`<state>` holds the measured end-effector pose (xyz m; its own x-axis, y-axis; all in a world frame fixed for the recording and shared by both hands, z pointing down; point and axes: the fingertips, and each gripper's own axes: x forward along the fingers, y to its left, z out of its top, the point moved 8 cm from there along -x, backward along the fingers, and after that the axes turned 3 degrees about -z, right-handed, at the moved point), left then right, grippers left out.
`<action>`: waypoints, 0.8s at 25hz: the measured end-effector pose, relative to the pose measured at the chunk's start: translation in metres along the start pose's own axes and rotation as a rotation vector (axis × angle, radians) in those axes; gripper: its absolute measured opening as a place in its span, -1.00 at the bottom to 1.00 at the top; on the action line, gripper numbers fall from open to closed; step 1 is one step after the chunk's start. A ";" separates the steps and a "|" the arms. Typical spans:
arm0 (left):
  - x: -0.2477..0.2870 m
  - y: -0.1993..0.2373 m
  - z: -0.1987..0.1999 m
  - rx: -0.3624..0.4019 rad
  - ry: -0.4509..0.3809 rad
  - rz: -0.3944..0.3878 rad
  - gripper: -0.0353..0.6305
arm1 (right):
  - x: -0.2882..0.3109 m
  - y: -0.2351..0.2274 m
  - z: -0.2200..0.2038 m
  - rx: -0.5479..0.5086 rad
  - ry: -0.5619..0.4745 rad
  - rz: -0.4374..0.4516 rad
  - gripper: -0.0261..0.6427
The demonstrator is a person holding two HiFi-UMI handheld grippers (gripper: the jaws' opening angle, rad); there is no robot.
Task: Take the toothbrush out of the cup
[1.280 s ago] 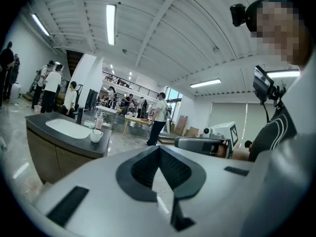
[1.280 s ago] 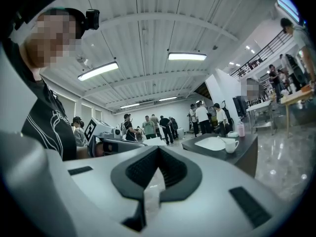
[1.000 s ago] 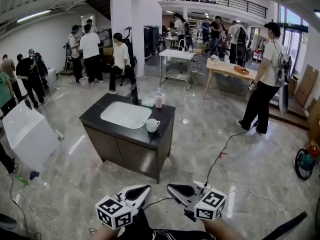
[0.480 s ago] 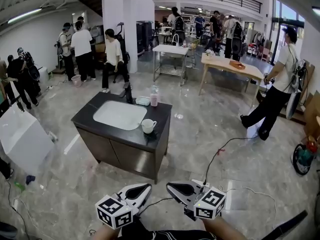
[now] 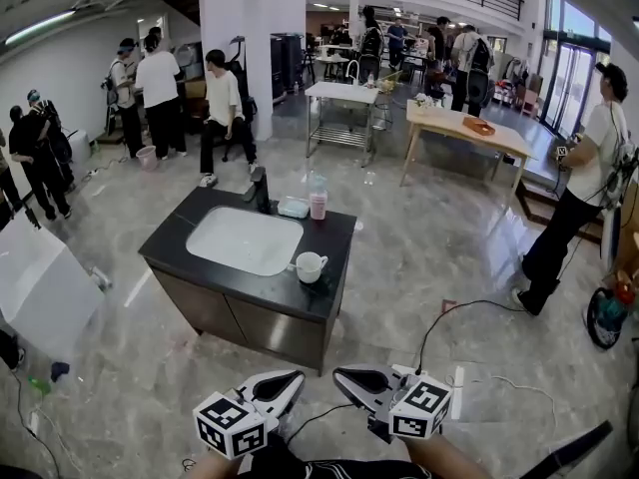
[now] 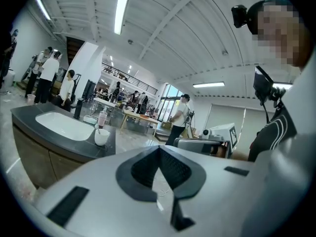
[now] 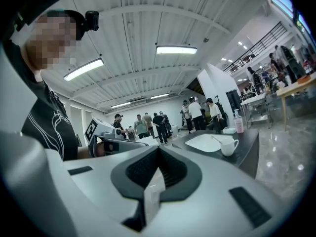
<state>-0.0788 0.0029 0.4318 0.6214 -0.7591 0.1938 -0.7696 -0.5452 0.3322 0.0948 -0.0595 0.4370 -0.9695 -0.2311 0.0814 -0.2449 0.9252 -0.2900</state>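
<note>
1. A white ceramic cup (image 5: 311, 265) stands near frame centre on the black countertop (image 5: 334, 236) of a sink cabinet, just right of the white basin (image 5: 245, 239).
2. A thin toothbrush (image 7: 215, 139) leans out of the cup toward the basin.
3. The left gripper (image 5: 296, 376), at bottom centre, has its jaws clenched together and holds nothing.
4. The right gripper (image 5: 339, 374), beside it, is likewise closed on nothing; both are well apart from the cup.

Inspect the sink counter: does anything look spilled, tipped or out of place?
Nothing stands out. The white cup stands upright on the black counter beside the basin, toothbrush in it; the pink bottle is upright too.
</note>
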 end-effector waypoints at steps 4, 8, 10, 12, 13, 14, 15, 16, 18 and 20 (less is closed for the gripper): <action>0.002 0.038 0.018 -0.005 0.017 -0.021 -0.90 | 0.034 -0.015 0.010 0.019 -0.006 -0.024 -0.91; 0.004 0.080 0.034 -0.020 0.034 -0.039 -0.90 | 0.070 -0.029 0.021 0.029 -0.009 -0.050 -0.91; 0.006 0.100 0.040 -0.026 0.040 -0.048 -0.90 | 0.087 -0.037 0.024 0.035 -0.013 -0.066 -0.91; 0.007 0.119 0.046 -0.032 0.043 -0.057 -0.90 | 0.101 -0.044 0.026 0.039 -0.017 -0.083 -0.91; 0.008 0.127 0.048 -0.036 0.045 -0.062 -0.90 | 0.108 -0.048 0.028 0.041 -0.018 -0.092 -0.91; 0.010 0.134 0.051 -0.039 0.048 -0.066 -0.90 | 0.113 -0.051 0.030 0.043 -0.019 -0.099 -0.91; 0.011 0.141 0.054 -0.043 0.052 -0.071 -0.90 | 0.118 -0.054 0.032 0.045 -0.020 -0.107 -0.91; 0.012 0.148 0.056 -0.046 0.058 -0.075 -0.90 | 0.123 -0.057 0.033 0.047 -0.020 -0.116 -0.91; 0.014 0.160 0.058 -0.054 0.069 -0.086 -0.90 | 0.131 -0.062 0.035 0.051 -0.018 -0.137 -0.91; 0.016 0.172 0.060 -0.064 0.079 -0.099 -0.90 | 0.137 -0.066 0.036 0.054 -0.017 -0.159 -0.91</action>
<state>-0.2095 -0.1244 0.4371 0.7056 -0.6707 0.2286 -0.6946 -0.5907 0.4107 -0.0219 -0.1627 0.4328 -0.9185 -0.3786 0.1142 -0.3946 0.8593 -0.3255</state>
